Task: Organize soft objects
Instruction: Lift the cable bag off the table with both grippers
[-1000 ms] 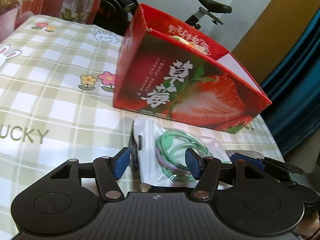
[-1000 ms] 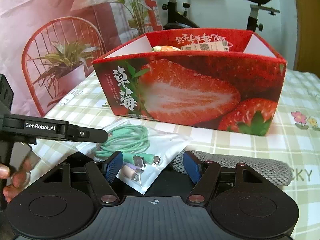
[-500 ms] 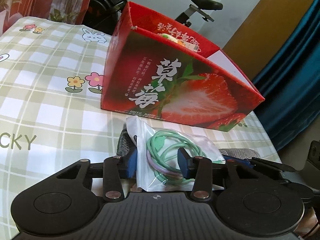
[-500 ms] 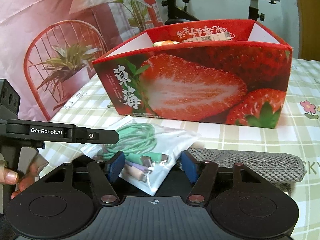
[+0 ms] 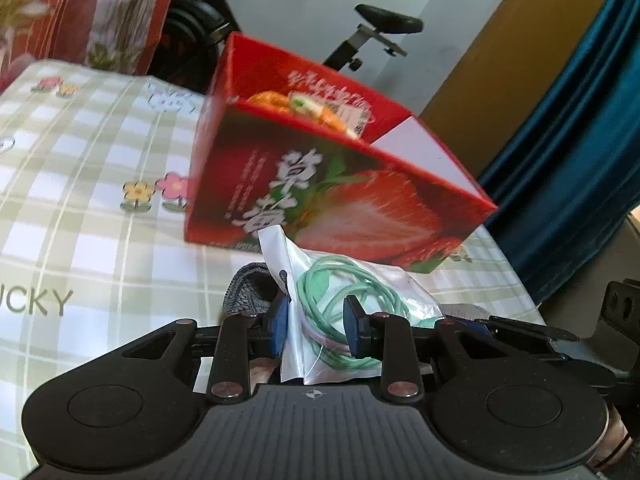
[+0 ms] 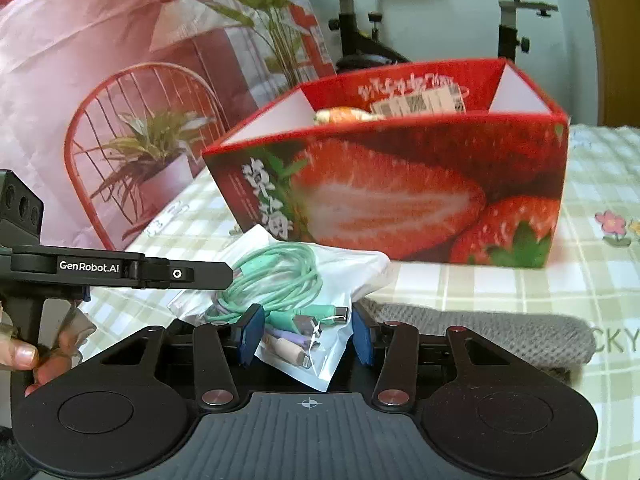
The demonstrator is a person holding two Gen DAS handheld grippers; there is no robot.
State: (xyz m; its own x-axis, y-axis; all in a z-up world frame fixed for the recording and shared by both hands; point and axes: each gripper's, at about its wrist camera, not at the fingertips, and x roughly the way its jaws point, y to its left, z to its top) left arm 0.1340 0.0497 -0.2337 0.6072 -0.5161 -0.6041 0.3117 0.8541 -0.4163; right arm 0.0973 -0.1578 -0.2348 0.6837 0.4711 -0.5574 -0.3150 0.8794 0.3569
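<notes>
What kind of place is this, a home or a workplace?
Most likely a room in a home. A table with a checked cloth printed with flowers holds a strawberry box; behind it stands an exercise bike, and a blue curtain hangs at one side.

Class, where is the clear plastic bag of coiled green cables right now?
The clear plastic bag of coiled green cables sits low and central in both wrist views, between each gripper's fingers, before the red strawberry-printed cardboard box, beside the grey knitted cloth.

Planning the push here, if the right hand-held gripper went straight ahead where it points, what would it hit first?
Probably the clear cable bag, already between the closing jaws of the right hand-held gripper; beyond it, likely the strawberry box.
</notes>
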